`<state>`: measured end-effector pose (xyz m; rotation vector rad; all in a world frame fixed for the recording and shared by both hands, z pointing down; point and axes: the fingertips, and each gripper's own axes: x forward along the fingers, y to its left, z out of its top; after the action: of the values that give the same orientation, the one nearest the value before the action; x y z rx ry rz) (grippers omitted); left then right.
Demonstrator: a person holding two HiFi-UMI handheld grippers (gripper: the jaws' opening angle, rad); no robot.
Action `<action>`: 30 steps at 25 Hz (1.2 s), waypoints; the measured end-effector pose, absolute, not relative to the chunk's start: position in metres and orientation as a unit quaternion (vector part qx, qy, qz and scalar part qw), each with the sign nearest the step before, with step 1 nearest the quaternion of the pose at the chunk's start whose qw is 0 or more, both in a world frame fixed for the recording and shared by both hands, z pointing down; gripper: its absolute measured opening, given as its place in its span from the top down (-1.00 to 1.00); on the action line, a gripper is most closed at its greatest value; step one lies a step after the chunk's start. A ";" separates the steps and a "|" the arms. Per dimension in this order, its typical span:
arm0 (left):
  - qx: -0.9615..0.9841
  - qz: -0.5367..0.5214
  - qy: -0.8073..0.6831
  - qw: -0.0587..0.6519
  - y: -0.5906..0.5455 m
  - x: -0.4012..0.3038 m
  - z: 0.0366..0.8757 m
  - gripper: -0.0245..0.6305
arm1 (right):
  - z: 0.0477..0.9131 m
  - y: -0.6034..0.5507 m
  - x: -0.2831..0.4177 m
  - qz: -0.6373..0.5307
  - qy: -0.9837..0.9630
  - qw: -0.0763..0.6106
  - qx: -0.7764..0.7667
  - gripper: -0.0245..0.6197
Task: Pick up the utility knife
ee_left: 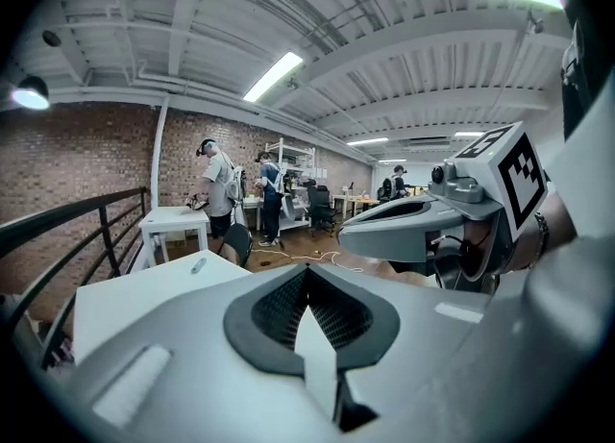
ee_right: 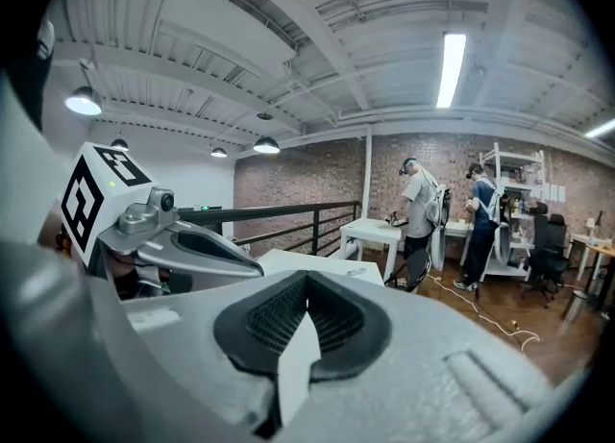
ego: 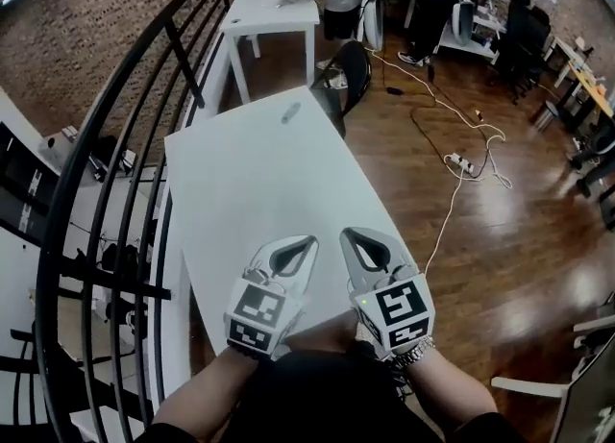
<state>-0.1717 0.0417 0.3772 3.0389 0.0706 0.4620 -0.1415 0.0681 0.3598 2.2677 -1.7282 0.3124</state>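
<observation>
Grippers are hanging closed and empty side by side, left gripper [ego: 306, 242] and right gripper [ego: 351, 236], over the near end of the worktop [ego: 245, 196]. The knife [ego: 291, 112] is lying well apart at the far end. The reach is barely beginning, I judge; one gripper is needing to travel out, open and straddle the knife.

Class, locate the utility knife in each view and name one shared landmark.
Head view: utility knife upper centre, far end of the big table.
Left gripper view: utility knife left of centre.
Right gripper view: utility knife just right of centre.
Shared landmark: the small white table beyond it.
</observation>
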 end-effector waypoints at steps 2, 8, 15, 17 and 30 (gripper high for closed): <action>0.986 0.164 -0.004 0.038 0.045 -0.153 0.382 0.88 | 0.362 0.067 -0.120 0.111 -0.619 0.135 0.766 0.94; 0.979 0.187 -0.064 0.045 0.067 -0.091 0.390 0.88 | 0.367 0.084 -0.061 0.121 -0.671 0.134 0.719 0.95; 0.973 0.200 -0.105 0.049 0.080 -0.054 0.399 0.88 | 0.380 0.096 -0.017 0.130 -0.696 0.132 0.694 0.94; 0.972 0.203 -0.110 0.052 0.078 -0.046 0.401 0.87 | 0.384 0.094 -0.007 0.134 -0.697 0.136 0.691 0.94; 0.969 0.185 -0.125 0.104 0.022 -0.024 0.413 0.88 | 0.389 0.033 0.010 0.138 -0.704 0.189 0.670 0.95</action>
<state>-0.0237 0.0221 0.4132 2.8583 -0.3687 0.5458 0.0098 0.0334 0.3895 1.8841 -1.9800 0.3889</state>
